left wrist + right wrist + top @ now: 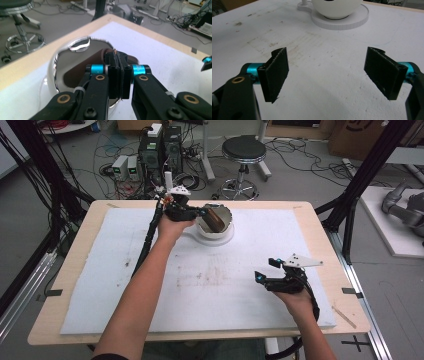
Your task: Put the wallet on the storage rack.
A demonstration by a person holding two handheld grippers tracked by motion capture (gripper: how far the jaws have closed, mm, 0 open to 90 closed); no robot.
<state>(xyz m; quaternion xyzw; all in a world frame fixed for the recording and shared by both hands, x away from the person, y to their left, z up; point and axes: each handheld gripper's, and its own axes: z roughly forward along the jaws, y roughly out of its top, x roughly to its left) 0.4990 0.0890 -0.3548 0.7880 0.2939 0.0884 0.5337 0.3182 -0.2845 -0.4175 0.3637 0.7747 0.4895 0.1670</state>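
Bench (60,285): light wooden top, covered almost edge to edge by a white foam sheet (100,285), scuffed and stained near the middle.

White round stand (226,238): flat disc with a small side tab, lying on the sheet toward the far edge, slightly left of centre.

Bowl (226,220): white outside, mirror-bright inside, seated on the stand. Same bowl seen in the left gripper view (53,67) just beyond the jaws, and in the right gripper view (337,8) at the top edge, well apart from that claw.

Brown strip (215,220): dark, flat, leaning inside the bowl, upper end near the rim. In the left gripper view (82,71) lying against the polished inner wall, its end reaching the jaw tips. Material not determinable.

Left claw (204,212): held at the bowl's near-left rim, pointing into it. Jaws fully together in the left gripper view (119,58), closed at the strip's end; a thin sliver visible between the tips, pinched.

Right claw (266,269): above bare sheet at the near right of the bench, well apart from bowl and stand. Jaws spread wide in the right gripper view (325,71), nothing between the pads, only stained sheet beneath.
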